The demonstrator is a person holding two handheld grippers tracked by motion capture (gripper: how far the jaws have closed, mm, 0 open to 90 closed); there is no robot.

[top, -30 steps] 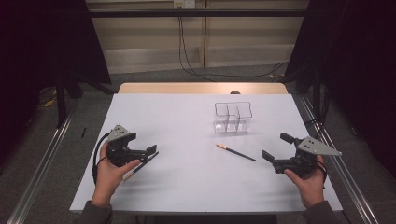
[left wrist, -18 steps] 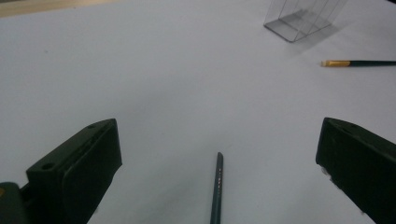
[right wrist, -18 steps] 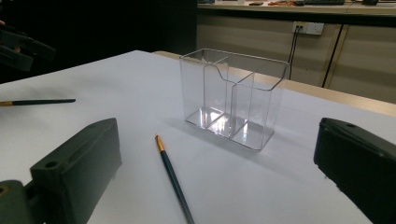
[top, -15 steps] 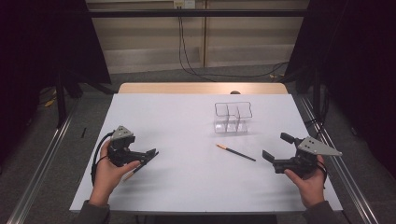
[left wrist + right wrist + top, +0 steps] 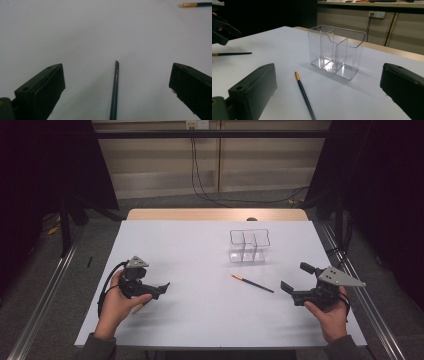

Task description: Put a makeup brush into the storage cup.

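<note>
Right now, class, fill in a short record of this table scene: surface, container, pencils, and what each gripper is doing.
Surface: white table top
Container: clear plastic organiser with compartments, upright, nothing seen inside
Pencil one: thin dark pencil with a gold end, lying flat in front of the organiser
Pencil two: thin dark pencil, lying flat between the left jaws, apparently untouched
Left gripper: open, low over pencil two
Right gripper: open, pointed at pencil one and the organiser

Left hand-held gripper (image 5: pixel 161 289) now slightly nearer the table's front edge, over the dark pencil (image 5: pixel 115 90)
</note>
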